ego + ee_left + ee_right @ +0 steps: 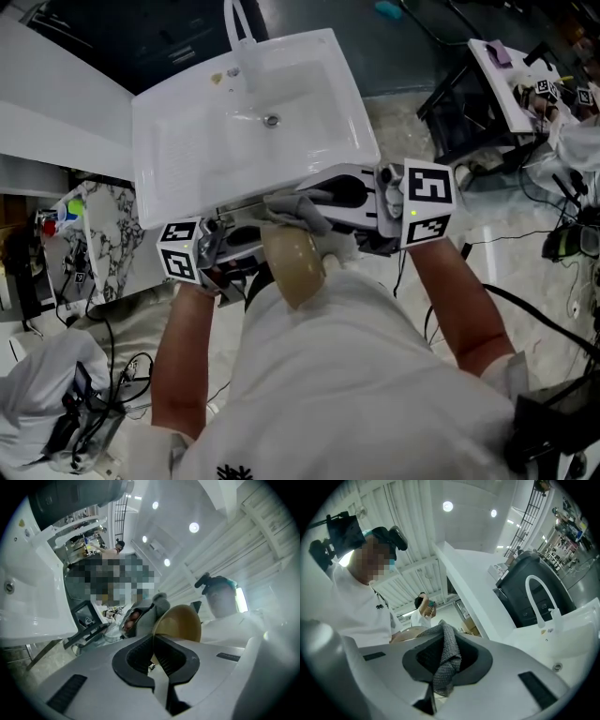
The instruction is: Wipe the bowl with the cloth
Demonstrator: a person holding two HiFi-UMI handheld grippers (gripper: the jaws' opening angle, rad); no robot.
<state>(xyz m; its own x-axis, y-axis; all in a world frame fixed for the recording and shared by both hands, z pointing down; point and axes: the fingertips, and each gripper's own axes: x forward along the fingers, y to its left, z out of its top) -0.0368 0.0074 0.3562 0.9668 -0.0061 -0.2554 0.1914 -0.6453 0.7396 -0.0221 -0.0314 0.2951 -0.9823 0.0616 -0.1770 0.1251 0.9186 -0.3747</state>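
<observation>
Jaws of the left gripper (153,644) are clamped nearly shut on the rim of the tan bowl (180,623), which is held on edge just before the white sink (187,150). The grey cloth (448,663) is pinched in the right gripper (441,641), its bunched end laid against the bowl's upper rim.

Smooth tan bowl (292,267) with a dull sheen, grey cloth (447,663) of coarse waffle knit, glossy white sink (187,159), matt grey plastic left gripper (153,644) and right gripper (443,641), polished marbled floor (403,131).
</observation>
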